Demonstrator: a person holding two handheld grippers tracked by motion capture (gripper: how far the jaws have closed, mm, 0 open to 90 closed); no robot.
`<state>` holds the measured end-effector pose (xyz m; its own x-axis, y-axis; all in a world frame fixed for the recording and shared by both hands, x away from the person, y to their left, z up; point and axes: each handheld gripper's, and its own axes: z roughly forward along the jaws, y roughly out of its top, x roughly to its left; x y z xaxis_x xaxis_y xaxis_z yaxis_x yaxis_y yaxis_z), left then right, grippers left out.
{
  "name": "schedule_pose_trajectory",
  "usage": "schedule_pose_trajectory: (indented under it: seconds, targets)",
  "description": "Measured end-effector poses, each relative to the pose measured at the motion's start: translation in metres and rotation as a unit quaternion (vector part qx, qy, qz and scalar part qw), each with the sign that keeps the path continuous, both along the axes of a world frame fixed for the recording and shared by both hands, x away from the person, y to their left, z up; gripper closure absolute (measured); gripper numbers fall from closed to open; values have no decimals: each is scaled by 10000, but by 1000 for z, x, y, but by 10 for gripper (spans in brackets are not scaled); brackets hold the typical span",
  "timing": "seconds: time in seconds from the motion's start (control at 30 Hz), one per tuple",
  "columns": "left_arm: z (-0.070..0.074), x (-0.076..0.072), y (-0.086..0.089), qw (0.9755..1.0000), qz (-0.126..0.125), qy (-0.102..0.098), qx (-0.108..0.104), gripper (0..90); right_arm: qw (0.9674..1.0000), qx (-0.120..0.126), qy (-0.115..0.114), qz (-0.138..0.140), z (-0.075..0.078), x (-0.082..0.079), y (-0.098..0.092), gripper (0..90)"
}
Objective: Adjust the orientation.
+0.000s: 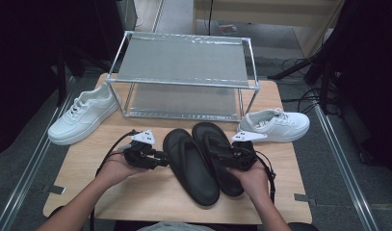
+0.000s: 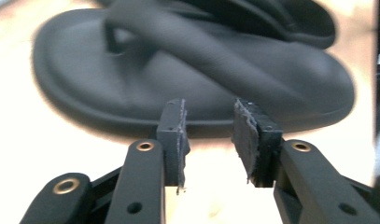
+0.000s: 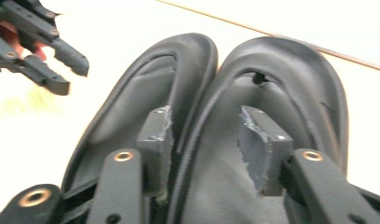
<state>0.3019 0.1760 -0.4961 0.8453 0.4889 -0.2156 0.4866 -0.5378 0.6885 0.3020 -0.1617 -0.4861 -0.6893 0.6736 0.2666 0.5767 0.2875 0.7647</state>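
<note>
Lying between both open grippers, black flip-flops [image 1: 203, 161] rest side by side.

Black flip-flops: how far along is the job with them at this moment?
Done: the two black flip-flops lie side by side on the table, in front of the metal rack. In hand: nothing; the left gripper and right gripper stand open beside them. Left, probably: both rack shelves are bare, and two white sneakers flank the rack.
</note>
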Motion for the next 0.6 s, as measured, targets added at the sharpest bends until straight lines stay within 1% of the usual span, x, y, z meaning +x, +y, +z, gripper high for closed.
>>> schedule_pose_trajectory:
  seconds: [0.03,0.07,0.1,0.13,0.17,0.2,0.23,0.27,0.37,0.47,0.6]
  targets:
    - [0,1,2,10000,78,-8,16,624,10000,0,0,0,0,0,0,506]
    - [0,2,4,9999,148,33,-8,612,10000,-6,-12,3,0,-1,2,481]
    - [0,3,5,9999,159,48,-8,560,10000,39,-60,-13,0,-3,7,462]
    - [0,4,6,9997,222,51,-46,560,10000,39,-60,-13,0,-3,7,462]
    - [1,4,7,9997,240,28,-65,498,10000,25,-86,-4,-1,-4,10,445]
    - [2,5,8,9996,271,-18,-89,476,10000,-7,-64,-3,-2,-4,11,444]
    - [3,5,8,9995,288,-52,-100,476,10000,-7,-64,-3,-2,-4,11,444]
    - [3,5,9,9994,305,-76,-113,448,10000,-68,-19,-15,-5,-3,12,429]
    - [3,7,9,9992,360,-142,-89,434,10000,-82,14,-38,-8,-3,11,426]
    - [2,10,10,9991,383,-122,-90,412,9999,-106,18,-79,-8,-3,10,412]
    - [1,12,12,9988,451,-154,-106,403,9999,-139,43,-90,-11,-2,11,403]
